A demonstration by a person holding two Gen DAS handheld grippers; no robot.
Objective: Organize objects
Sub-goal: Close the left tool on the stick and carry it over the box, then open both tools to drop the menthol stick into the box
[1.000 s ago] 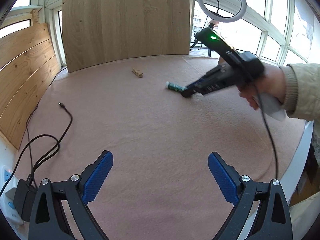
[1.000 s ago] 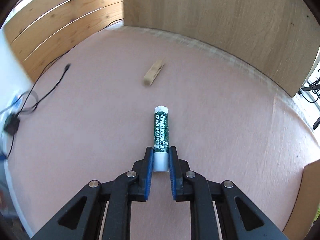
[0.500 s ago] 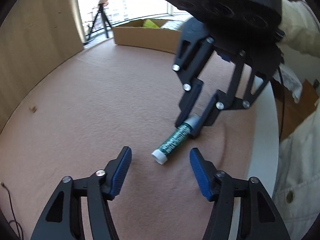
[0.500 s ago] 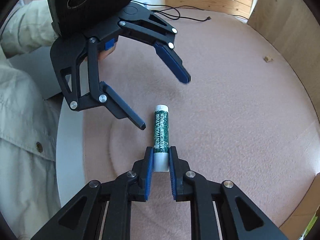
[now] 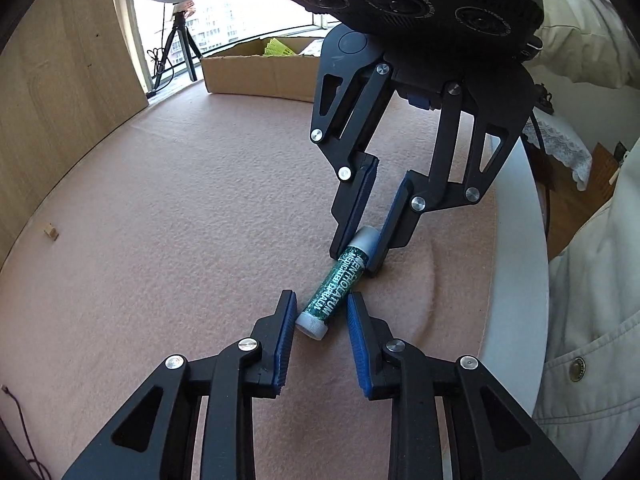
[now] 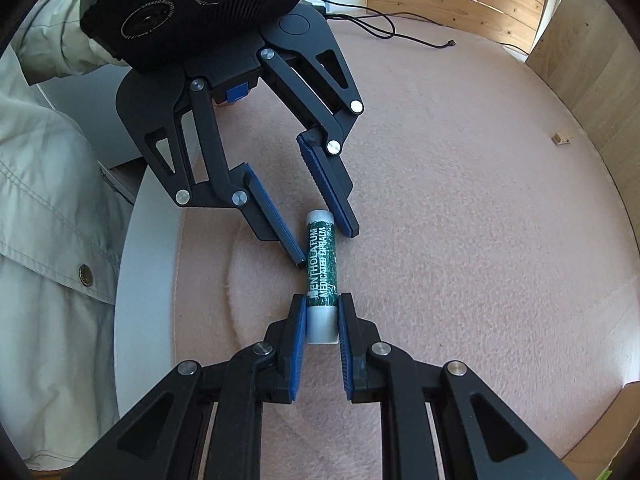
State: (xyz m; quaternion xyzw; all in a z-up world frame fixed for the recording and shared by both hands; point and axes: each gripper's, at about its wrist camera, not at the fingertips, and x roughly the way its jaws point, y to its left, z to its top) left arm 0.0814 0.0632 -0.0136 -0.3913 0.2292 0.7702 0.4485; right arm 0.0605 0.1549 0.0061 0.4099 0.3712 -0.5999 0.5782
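A green lip balm tube (image 5: 338,288) with white ends is held level just above the pink felt table. My right gripper (image 6: 322,322) is shut on its white cap end (image 6: 321,326). My left gripper (image 5: 320,320) faces the right one, its blue pads either side of the tube's other end (image 5: 311,325), with small gaps still showing. In the right wrist view the left gripper (image 6: 326,246) straddles the far end of the tube (image 6: 321,256). The right gripper also shows in the left wrist view (image 5: 366,254).
A small wooden clothespin (image 6: 561,138) lies far off on the felt, also in the left wrist view (image 5: 51,233). A cardboard box (image 5: 260,72) stands at the table's far edge. Black cables (image 6: 384,28) lie near the wooden wall. The white table rim (image 5: 520,280) is close.
My left gripper has swung round from the open table, come up to the tube held by the right gripper, and narrowed its fingers around the free end.
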